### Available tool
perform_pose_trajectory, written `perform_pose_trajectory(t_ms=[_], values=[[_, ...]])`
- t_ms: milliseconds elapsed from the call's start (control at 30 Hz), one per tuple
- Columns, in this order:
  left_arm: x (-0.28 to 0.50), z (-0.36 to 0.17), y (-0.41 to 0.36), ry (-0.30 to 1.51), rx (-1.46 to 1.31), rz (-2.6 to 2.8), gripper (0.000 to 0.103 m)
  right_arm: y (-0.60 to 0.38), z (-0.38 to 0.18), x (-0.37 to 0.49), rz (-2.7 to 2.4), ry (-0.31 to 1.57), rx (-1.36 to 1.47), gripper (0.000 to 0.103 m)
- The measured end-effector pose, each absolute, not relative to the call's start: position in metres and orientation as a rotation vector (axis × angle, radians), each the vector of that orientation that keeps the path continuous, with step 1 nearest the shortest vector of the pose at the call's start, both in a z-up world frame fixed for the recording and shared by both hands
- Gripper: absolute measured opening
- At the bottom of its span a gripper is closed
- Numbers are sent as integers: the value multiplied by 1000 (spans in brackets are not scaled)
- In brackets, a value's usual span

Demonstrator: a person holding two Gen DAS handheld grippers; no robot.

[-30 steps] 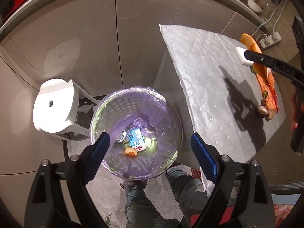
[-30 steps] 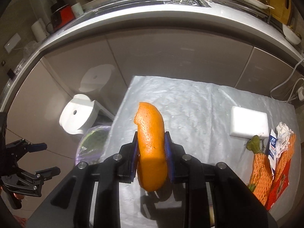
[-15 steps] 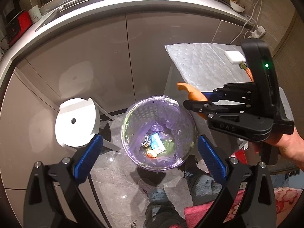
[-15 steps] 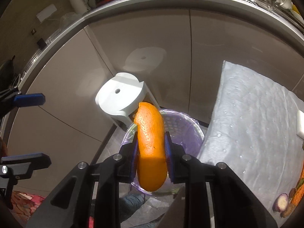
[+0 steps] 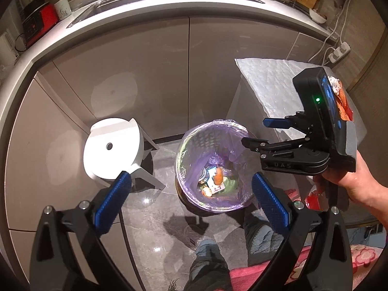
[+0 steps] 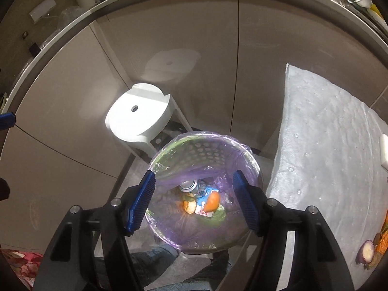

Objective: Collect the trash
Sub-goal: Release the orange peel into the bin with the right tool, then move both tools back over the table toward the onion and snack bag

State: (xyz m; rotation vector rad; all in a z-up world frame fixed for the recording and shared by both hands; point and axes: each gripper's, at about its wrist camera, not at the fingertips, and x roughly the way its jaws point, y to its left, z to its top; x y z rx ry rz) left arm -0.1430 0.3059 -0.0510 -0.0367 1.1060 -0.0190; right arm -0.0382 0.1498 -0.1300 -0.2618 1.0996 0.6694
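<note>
A round bin [image 5: 238, 131] [image 6: 252, 160] lined with a purple bag stands on the floor by the cabinets. Inside lie the orange peel [image 6: 211, 201] [image 5: 218, 175], a blue and white carton [image 6: 206, 205], a can [image 6: 188, 186] and a smaller peel scrap [image 6: 189, 206]. My right gripper [image 6: 194, 201] [image 5: 258, 132] hovers above the bin, its jaws opening with nothing between the pads. My left gripper [image 5: 191, 201] stands wide open and empty, higher up, over the bin's near side. Trash on the table: an onion piece [image 6: 366, 254] and orange netting [image 5: 343, 104].
A white stool [image 5: 112, 150] [image 6: 139, 115] stands left of the bin. The table under a grey-white mat [image 6: 332, 150] [image 5: 269, 82] lies to the right. Grey cabinet doors [image 5: 145, 77] run behind. A person's legs and feet [image 5: 213, 262] stand on the floor below the bin.
The right gripper's jaws have spread and the orange peel has dropped into the bin. The left gripper has drawn back and up, so the bin looks smaller.
</note>
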Motion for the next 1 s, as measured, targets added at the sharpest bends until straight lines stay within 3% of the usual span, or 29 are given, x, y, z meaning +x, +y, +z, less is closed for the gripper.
perform_pose_trajectory(t_ms=[500,1000], values=[[-105,-17,232,1031,-2,-168,95,5,-29,-27,379,936,-126,97],[-56,4,110,996,114,-381,95,-149,0,-35,47,851,32,101]])
